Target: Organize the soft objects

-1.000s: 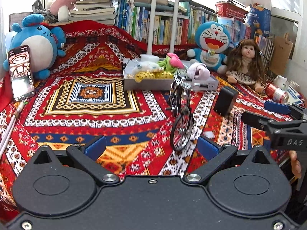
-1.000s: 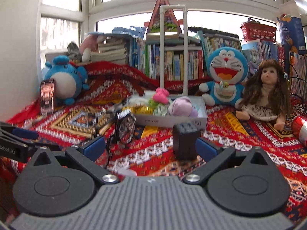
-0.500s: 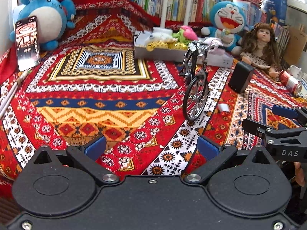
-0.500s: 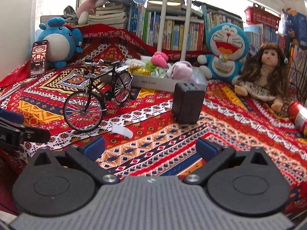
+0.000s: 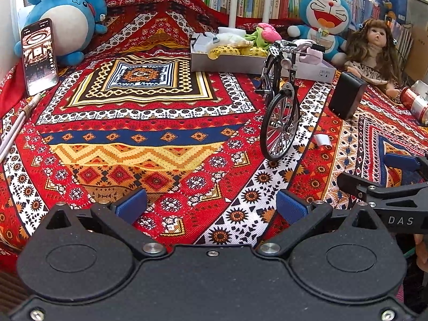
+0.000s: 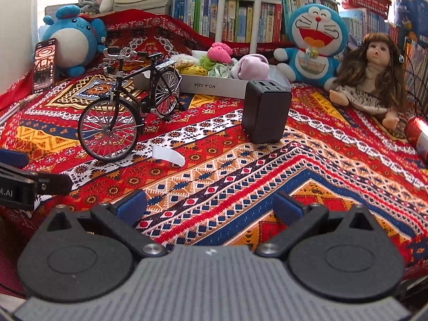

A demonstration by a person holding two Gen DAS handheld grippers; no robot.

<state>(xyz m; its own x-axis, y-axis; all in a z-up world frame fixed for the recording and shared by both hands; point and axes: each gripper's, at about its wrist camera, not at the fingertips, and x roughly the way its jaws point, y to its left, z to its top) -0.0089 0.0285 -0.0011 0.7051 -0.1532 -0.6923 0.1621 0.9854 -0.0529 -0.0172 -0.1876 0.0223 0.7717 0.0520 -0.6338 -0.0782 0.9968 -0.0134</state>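
A shallow grey box at the back of the patterned cloth holds several soft items: a pink one, a lilac one, yellow ones and green ones. A round blue plush sits at the far left, a blue cat plush and a long-haired doll at the far right. My left gripper is open over the cloth's near part, holding nothing. My right gripper is open too, also holding nothing; its side shows in the left wrist view.
A model bicycle stands mid-cloth beside a black charger block and a white paper scrap. A phone leans at the left, a red can lies right, books line the back.
Both grippers have drawn back toward the near edge and tilted down, so the box, bicycle and charger sit farther away. Both stayed open and empty.
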